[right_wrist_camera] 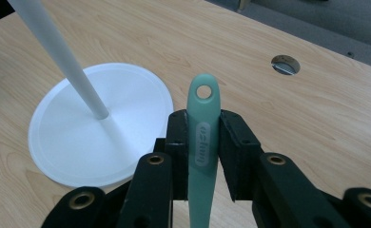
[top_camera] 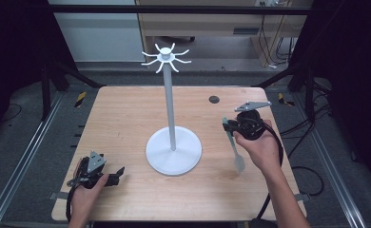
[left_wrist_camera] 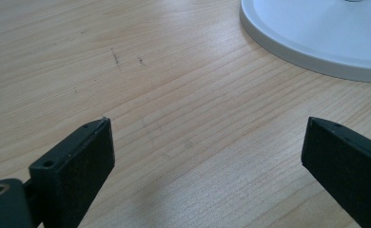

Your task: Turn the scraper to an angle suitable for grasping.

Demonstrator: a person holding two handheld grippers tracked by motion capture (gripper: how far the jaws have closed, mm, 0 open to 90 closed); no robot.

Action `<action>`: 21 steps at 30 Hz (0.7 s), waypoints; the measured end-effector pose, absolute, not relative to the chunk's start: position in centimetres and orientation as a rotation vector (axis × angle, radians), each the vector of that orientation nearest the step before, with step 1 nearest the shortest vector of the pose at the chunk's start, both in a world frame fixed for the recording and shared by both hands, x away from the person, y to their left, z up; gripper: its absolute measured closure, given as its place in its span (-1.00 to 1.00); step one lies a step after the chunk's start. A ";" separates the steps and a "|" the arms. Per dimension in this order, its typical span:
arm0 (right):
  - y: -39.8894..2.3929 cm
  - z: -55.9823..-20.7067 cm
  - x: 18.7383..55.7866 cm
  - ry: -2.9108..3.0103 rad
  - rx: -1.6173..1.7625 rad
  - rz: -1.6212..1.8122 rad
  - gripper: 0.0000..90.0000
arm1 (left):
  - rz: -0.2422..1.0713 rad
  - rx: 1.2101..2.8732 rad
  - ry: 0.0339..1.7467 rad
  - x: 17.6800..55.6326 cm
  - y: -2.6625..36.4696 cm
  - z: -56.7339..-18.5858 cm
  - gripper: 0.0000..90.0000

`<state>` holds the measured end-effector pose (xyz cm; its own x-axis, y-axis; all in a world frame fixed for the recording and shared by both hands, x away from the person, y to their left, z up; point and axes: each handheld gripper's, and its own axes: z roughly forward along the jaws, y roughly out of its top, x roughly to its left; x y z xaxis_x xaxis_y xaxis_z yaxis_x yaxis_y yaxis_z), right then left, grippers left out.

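Right gripper pinching spatula mid-handle, hang-hole end beyond jaws, blade hanging toward worktop. Rack hooks up-left of it. Left gripper spread, idle.

even overhead light on the table, dark surround, mixed sharpness.

high view: the wooden table is evenly lit from above, with the room edges falling to near black; the white hook stand casts only a faint soft shadow at its base, and the picture is soft and slightly grainy. left gripper view: wood grain sharp at mid distance, a pale sheen across the upper boards, the near black jaws blurred, a dim shadow between them. right gripper view: the pale green utensil handle is crisp, the far table corner soft, no hard glare.
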<state>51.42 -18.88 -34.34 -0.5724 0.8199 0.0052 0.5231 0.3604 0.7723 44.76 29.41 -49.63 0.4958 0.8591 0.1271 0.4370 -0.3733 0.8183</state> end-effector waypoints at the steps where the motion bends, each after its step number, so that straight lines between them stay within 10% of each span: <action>1: -18.8 -34.3 51.4 2.242 1.172 1.068 0.66 | 0.721 1.995 1.064 44.8 29.4 -49.6 -0.93; 21: -18.2 -32.3 50.7 2.175 1.110 1.164 0.66 | 0.721 1.996 1.063 44.7 29.4 -49.7 -0.93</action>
<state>50.69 -18.20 -32.30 -0.5852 0.8109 -0.0034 0.4468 0.3259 0.8331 44.74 29.35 -49.67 0.4964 0.8586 0.1281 0.4363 -0.3743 0.8183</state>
